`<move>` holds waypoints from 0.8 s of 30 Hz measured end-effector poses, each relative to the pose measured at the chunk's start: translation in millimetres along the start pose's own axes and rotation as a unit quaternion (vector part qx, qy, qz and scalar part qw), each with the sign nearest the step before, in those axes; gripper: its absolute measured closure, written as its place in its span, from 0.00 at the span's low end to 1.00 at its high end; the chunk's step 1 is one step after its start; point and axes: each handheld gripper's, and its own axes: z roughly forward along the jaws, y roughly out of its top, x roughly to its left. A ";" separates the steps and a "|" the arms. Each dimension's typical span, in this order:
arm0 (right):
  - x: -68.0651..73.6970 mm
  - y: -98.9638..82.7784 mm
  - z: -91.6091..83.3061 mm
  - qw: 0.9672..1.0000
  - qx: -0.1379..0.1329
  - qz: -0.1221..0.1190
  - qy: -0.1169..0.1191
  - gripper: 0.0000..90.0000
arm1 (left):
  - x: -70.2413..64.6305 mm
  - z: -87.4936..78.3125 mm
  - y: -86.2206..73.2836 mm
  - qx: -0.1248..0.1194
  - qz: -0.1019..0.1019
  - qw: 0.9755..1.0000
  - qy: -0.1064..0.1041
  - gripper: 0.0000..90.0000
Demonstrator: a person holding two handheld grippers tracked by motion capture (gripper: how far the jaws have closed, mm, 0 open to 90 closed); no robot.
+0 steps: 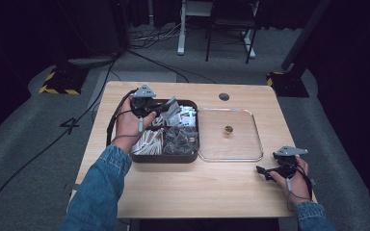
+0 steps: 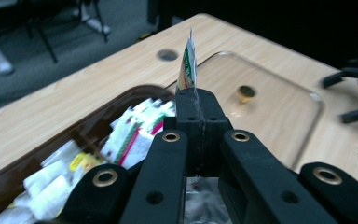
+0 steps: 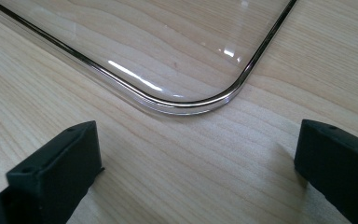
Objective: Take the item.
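My left gripper (image 1: 160, 109) hovers over the back part of a dark brown compartment tray (image 1: 164, 159), shut on a thin sachet (image 1: 171, 108). In the left gripper view the sachet (image 2: 186, 65), white with green and red print, stands edge-on out of the closed left gripper (image 2: 197, 100). Below it lie more sachets (image 2: 135, 133) in the tray (image 2: 70, 135). My right gripper (image 1: 266, 172) rests near the table's front right, open and holding nothing. In the right gripper view my right gripper (image 3: 196, 158) faces a rounded corner of the clear lid (image 3: 168, 56).
A clear lid (image 1: 241, 144) with a small brass knob (image 1: 228, 130) lies flat to the right of the tray. The tray's compartments hold several packets and wrapped sticks (image 1: 147, 142). A round cable hole (image 1: 224, 96) sits near the table's back edge.
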 end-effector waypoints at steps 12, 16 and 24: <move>0.1 0.0 0.0 1.000 0.000 0.000 0.000 0.00 | -36.5 -34.4 -9.6 -0.018 0.013 0.998 -0.063 1.00; 0.1 0.0 0.0 1.000 0.000 0.001 0.000 0.00 | -48.8 -40.2 -17.9 -0.009 0.024 0.997 -0.068 1.00; 0.1 0.0 0.0 1.000 0.000 0.001 0.000 0.00 | -64.6 -49.4 -32.5 -0.007 0.050 0.996 -0.068 1.00</move>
